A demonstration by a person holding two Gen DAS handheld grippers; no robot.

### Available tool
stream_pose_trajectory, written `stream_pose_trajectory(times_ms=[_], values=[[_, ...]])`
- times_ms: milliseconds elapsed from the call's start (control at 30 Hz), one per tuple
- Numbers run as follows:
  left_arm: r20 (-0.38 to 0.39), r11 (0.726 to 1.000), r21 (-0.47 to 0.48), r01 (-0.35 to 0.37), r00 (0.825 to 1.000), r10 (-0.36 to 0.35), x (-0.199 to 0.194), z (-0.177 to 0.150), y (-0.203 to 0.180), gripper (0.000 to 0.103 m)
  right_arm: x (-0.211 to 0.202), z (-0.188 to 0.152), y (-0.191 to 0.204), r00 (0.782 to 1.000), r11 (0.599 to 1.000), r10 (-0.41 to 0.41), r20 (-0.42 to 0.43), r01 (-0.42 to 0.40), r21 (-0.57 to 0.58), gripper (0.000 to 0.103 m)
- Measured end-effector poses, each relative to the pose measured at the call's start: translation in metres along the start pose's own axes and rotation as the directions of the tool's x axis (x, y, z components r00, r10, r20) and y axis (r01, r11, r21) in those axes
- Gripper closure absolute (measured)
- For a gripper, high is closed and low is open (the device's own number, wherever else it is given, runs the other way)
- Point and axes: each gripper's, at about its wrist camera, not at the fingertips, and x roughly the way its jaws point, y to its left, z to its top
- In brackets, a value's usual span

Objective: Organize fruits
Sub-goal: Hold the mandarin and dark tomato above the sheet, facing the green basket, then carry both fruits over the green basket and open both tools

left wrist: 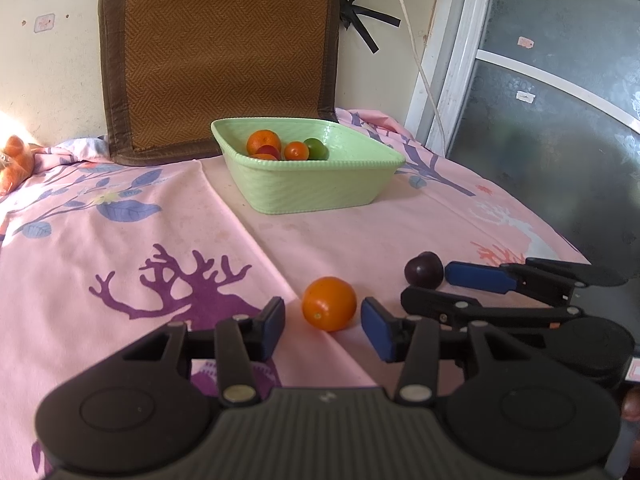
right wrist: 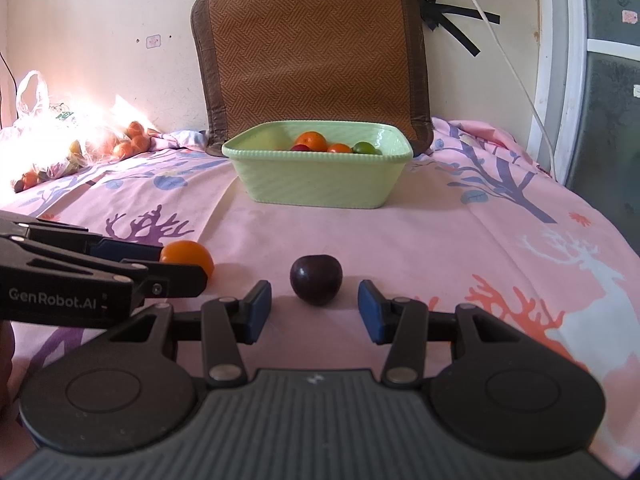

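Note:
An orange (left wrist: 329, 303) lies on the pink cloth between the blue pads of my left gripper (left wrist: 323, 330), which is open, with a gap on each side of the fruit. To its right a dark plum (right wrist: 316, 280) sits between the pads of my right gripper (right wrist: 314, 312), also open and not touching it. In the right wrist view the orange (right wrist: 192, 256) shows at the left between the left gripper's fingers (right wrist: 132, 250). Farther back stands a light green basket (left wrist: 312, 196) holding several fruits: oranges, a green one and a red one.
A brown woven mat (left wrist: 224, 60) leans on the wall behind the basket (right wrist: 316, 184). A plastic bag of fruit (right wrist: 80, 148) lies at the back left. A white cable (left wrist: 416, 52) hangs beside a frosted glass door (left wrist: 540, 120) along the table's right edge.

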Motion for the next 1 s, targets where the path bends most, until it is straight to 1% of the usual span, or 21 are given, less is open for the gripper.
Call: stream_pose_trajectory(times_ms=[133, 200, 267, 300, 333, 367, 400, 467, 533, 633, 700, 800, 900, 1000], values=[[0.002, 1.0, 0.013, -0.017, 1.0, 0.017, 0.001, 0.001, -0.003, 0.06, 0.001, 0.001, -0.001, 1.0, 1.0, 0.006, 0.0, -0.006, 0.001, 0.052], [0.009, 1.0, 0.02, -0.011, 1.0, 0.011, 0.001, 0.001, -0.005, 0.063, 0.003, 0.002, -0.001, 1.0, 1.0, 0.01, -0.001, -0.01, 0.001, 0.052], [0.003, 1.0, 0.027, 0.001, 1.0, -0.001, 0.002, 0.001, -0.007, 0.072, 0.006, 0.004, -0.002, 1.0, 1.0, 0.015, -0.004, -0.015, 0.002, 0.052], [0.002, 1.0, 0.029, -0.001, 1.0, 0.001, 0.003, 0.002, -0.007, 0.072, 0.008, 0.004, -0.002, 1.0, 1.0, 0.02, -0.01, -0.02, 0.0, 0.054], [0.001, 1.0, 0.03, 0.001, 1.0, -0.001, 0.003, 0.002, -0.007, 0.072, 0.009, 0.005, -0.001, 1.0, 1.0, 0.021, -0.013, -0.021, -0.003, 0.057], [-0.003, 1.0, 0.027, 0.004, 1.0, -0.004, 0.003, 0.003, -0.006, 0.072, 0.009, 0.005, 0.0, 1.0, 1.0, 0.016, -0.008, -0.017, -0.018, 0.072], [-0.007, 1.0, 0.022, 0.009, 1.0, -0.009, 0.003, 0.005, -0.006, 0.072, 0.009, 0.006, 0.001, 1.0, 0.999, 0.013, -0.008, -0.013, -0.032, 0.072], [0.005, 1.0, 0.015, 0.023, 1.0, -0.023, 0.0, 0.013, -0.004, 0.072, 0.01, 0.008, -0.002, 1.0, 1.0, 0.021, -0.011, -0.021, -0.01, 0.072], [0.04, 0.999, 0.032, 0.019, 0.999, -0.021, -0.004, 0.027, -0.003, 0.072, 0.01, 0.013, -0.01, 0.999, 0.999, 0.034, -0.001, -0.034, 0.026, 0.072], [0.078, 0.998, 0.054, 0.009, 0.997, -0.013, -0.002, 0.057, -0.001, 0.072, 0.01, 0.031, -0.021, 0.998, 0.998, 0.03, 0.058, -0.033, 0.044, 0.072], [0.09, 0.998, 0.069, 0.004, 0.996, -0.01, 0.008, 0.079, 0.0, 0.072, 0.015, 0.047, -0.026, 0.995, 0.999, 0.018, 0.1, -0.023, 0.043, 0.072], [0.101, 0.996, 0.085, -0.025, 0.995, 0.016, 0.034, 0.106, 0.004, 0.072, 0.031, 0.072, -0.036, 0.989, 0.999, 0.017, 0.148, -0.024, 0.047, 0.072], [0.06, 0.998, 0.061, -0.014, 0.998, 0.01, 0.066, 0.125, 0.016, 0.072, 0.057, 0.091, -0.045, 0.988, 0.999, 0.016, 0.151, -0.021, 0.036, 0.072], [0.0, 1.0, 0.012, 0.016, 1.0, -0.016, 0.095, 0.135, 0.027, 0.072, 0.082, 0.097, -0.052, 0.993, 0.999, 0.005, 0.116, -0.009, 0.032, 0.071]])
